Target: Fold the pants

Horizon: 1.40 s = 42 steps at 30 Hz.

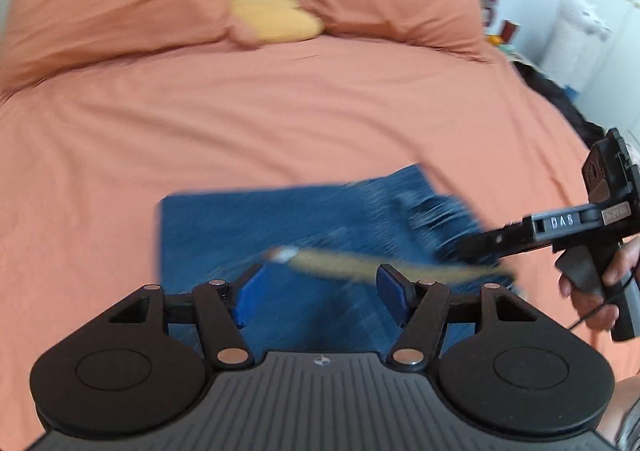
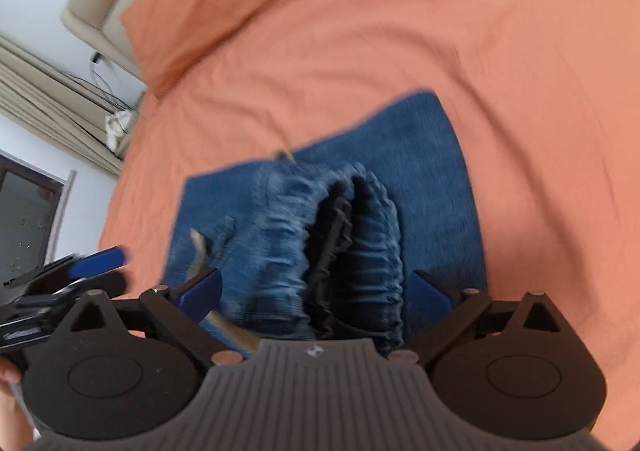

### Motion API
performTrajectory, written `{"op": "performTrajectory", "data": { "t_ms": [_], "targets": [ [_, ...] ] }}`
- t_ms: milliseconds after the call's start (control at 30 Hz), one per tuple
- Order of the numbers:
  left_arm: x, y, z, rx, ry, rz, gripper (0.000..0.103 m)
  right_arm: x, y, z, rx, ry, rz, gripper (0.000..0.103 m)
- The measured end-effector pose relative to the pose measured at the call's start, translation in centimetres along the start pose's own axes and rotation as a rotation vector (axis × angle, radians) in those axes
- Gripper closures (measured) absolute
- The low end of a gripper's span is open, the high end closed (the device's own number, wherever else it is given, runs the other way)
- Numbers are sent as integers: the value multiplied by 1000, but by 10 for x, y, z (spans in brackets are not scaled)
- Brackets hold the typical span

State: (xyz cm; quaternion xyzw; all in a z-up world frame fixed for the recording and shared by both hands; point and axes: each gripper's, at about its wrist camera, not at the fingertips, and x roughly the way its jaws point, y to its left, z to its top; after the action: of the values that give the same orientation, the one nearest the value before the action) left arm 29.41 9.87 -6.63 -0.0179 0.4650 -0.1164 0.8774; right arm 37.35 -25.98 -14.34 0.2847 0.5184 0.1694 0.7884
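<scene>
Both tongs, left tongs (image 1: 318,291) and right tongs (image 2: 316,291), gape wide holding nothing over folded pants (image 2: 320,211) lying lower centre on orange bed (image 2: 520,91); soft floppy denim, probably best pinched at the thick elastic waistband (image 2: 360,251).

Left gripper (image 1: 318,293) and right gripper (image 2: 316,293): jaws wide apart, gripping nothing

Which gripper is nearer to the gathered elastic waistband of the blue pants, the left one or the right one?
Right. The right gripper is open with the waistband between its fingers. The left gripper, also open, hangs over the flat part of the pants beside it.
</scene>
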Motion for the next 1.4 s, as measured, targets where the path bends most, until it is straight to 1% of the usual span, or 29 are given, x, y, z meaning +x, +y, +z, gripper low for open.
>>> {"op": "performTrajectory", "data": {
  "t_ms": [33, 100, 200, 233, 267, 300, 333, 367, 433, 533, 633, 700, 800, 833, 900, 933, 1000, 1067, 1100, 1133, 1167, 1200, 1267, 1333, 1367, 1400],
  "targets": [
    [-4, 10, -8, -11, 0, 17, 29, 6, -5, -1, 18, 6, -5, 13],
    [-10, 27, -23, -34, 8, 44, 29, 17, -16, -3, 63, 24, 14, 19],
    [-14, 51, -43, -84, 24, 58, 29, 27, -23, -5, 99, 16, 19, 29],
    [-15, 57, -49, -101, 31, 60, 29, 28, -24, -6, 105, 12, 26, 43],
    [-15, 63, -54, -117, 37, 61, 29, 29, -24, -6, 115, 15, 40, 61],
    [-16, 68, -59, -132, 39, 60, 29, 28, -21, -6, 118, 18, 63, 73],
    [-16, 73, -63, -144, 41, 58, 29, 25, -16, -4, 103, 11, 71, 80],
    [-18, 77, -68, -152, 40, 55, 29, 20, -5, -1, 50, 4, 58, 84],
    [-17, 80, -74, -166, 34, 51, 29, 8, 21, 4, -56, -19, 45, 88],
    [-15, 81, -76, -181, 19, 45, 30, -14, 58, 13, -172, -68, 53, 90],
    [-16, 80, -73, -183, -8, 36, 31, -30, 83, 28, -242, -99, 12, 91],
    [-18, 79, -71, -181, -32, 29, 31, -34, 86, 39, -256, -97, -41, 91],
    [-18, 79, -68, -177, -58, 24, 31, -24, 70, 45, -220, -62, -146, 92],
    [-17, 79, -67, -177, -63, 23, 31, -20, 57, 45, -193, -48, -168, 92],
    [-13, 80, -66, -179, -67, 19, 34, -6, 31, 39, -131, -14, -195, 92],
    [-10, 80, -66, -180, -64, 18, 35, 0, 19, 36, -108, -13, -207, 91],
    [-6, 76, -66, -166, -52, 23, 35, 6, 4, 33, -74, -23, -226, 85],
    [-5, 68, -68, -132, -44, 51, 35, 6, 1, 33, -58, -31, -253, 72],
    [-6, 64, -71, -120, -41, 76, 35, 4, 4, 32, -73, -36, -261, 72],
    [-6, 60, -72, -112, -39, 98, 35, 0, 10, 32, -98, -44, -271, 70],
    [-7, 55, -74, -102, -42, 110, 35, -7, 16, 29, -134, -63, -289, 65],
    [-9, 50, -75, -94, -49, 122, 35, -15, 25, 24, -180, -89, -307, 65],
    [-11, 38, -78, -88, -65, 168, 35, -31, 42, 12, -292, -149, -352, 64],
    [-12, 25, -81, -108, -95, 228, 35, -45, 58, -5, -402, -221, -385, 64],
    [-12, 20, -83, -130, -109, 247, 35, -48, 65, -14, -450, -250, -384, 64],
    [-11, 16, -86, -157, -119, 249, 35, -51, 72, -24, -492, -271, -374, 65]
  ]
}}
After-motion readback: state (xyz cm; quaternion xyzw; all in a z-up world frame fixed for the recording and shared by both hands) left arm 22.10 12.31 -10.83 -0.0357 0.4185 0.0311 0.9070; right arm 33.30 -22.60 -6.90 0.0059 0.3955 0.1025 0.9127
